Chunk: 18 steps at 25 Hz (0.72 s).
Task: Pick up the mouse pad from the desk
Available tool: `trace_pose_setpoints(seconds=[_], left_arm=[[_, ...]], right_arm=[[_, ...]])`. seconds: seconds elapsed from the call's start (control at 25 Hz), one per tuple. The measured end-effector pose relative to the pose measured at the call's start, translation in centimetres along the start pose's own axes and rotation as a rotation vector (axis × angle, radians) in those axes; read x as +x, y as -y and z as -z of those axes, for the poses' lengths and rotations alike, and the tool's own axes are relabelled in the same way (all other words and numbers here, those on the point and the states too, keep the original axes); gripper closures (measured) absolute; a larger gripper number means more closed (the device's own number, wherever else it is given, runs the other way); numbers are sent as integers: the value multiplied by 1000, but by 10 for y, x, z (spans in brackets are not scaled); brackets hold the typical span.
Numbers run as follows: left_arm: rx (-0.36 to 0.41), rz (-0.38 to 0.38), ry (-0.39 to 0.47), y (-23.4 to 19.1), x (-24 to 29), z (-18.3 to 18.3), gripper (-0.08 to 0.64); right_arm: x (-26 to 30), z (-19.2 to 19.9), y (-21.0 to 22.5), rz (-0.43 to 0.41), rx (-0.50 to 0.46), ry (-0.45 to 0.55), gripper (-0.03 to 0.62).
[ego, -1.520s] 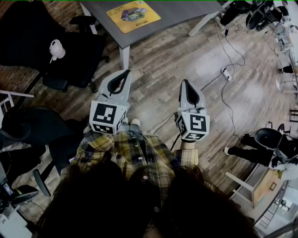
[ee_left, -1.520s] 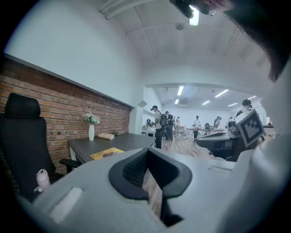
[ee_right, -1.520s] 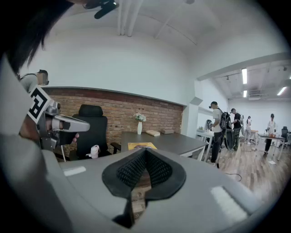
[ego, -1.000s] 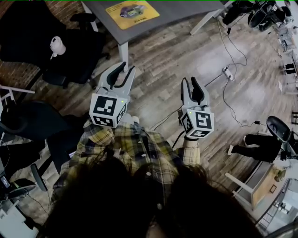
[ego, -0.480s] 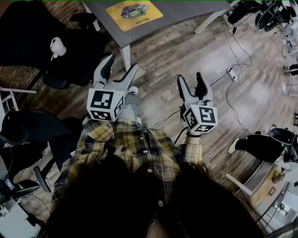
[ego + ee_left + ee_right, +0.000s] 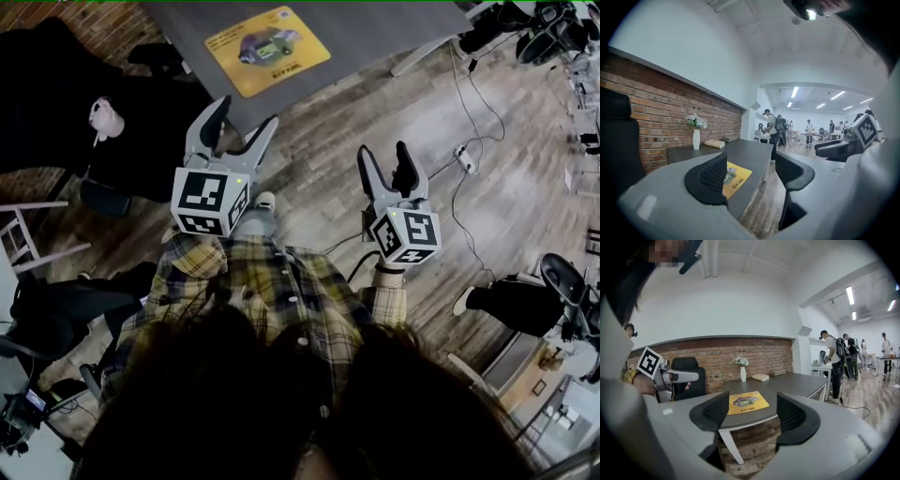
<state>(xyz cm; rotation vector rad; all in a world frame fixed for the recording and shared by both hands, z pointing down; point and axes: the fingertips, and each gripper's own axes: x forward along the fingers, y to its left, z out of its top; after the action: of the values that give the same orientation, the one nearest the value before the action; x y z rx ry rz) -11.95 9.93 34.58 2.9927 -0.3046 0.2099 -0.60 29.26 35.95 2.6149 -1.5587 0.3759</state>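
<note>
A yellow mouse pad (image 6: pixel 267 49) with a printed picture lies flat on the dark grey desk (image 6: pixel 375 23). My left gripper (image 6: pixel 246 114) is over the wooden floor just short of the desk's near edge. Its jaws are opening with nothing between them. In the left gripper view the mouse pad (image 6: pixel 736 180) shows past the left pad. My right gripper (image 6: pixel 383 152) stands farther right, over the floor, open and empty. The right gripper view has the mouse pad (image 6: pixel 747 402) between its two fingers, some way ahead on the desk (image 6: pixel 797 383).
Black office chairs (image 6: pixel 56 84) crowd the left side, one with a white object (image 6: pixel 101 117) on it. Cables and a power strip (image 6: pixel 462 150) lie on the floor at right. A white vase with flowers (image 6: pixel 743 371) stands at the desk's far side. People stand in the background.
Both grippers moved forward toward the desk, and their jaws went from nearly closed to wide apart. The desk and mouse pad now appear nearer.
</note>
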Motion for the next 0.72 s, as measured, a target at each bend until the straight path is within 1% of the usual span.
trace_pose_setpoints(seconds=[0.12,0.4,0.48,0.72], left_arm=[[-11,-2,-5,-22,24,0,245],[-43,-5,-20,-69,64,2,198],[-56,-4,-28,-79,71,6,178],[-84,-30,-45,-102,78,13,170]], right_arm=[[30,-3,4,-5,4,-10,284],[94,-13,13,-12,11,-21,246],[109,-13,10,-22,17,-28,236],[141,-12,-1,-65,15,-57,225]])
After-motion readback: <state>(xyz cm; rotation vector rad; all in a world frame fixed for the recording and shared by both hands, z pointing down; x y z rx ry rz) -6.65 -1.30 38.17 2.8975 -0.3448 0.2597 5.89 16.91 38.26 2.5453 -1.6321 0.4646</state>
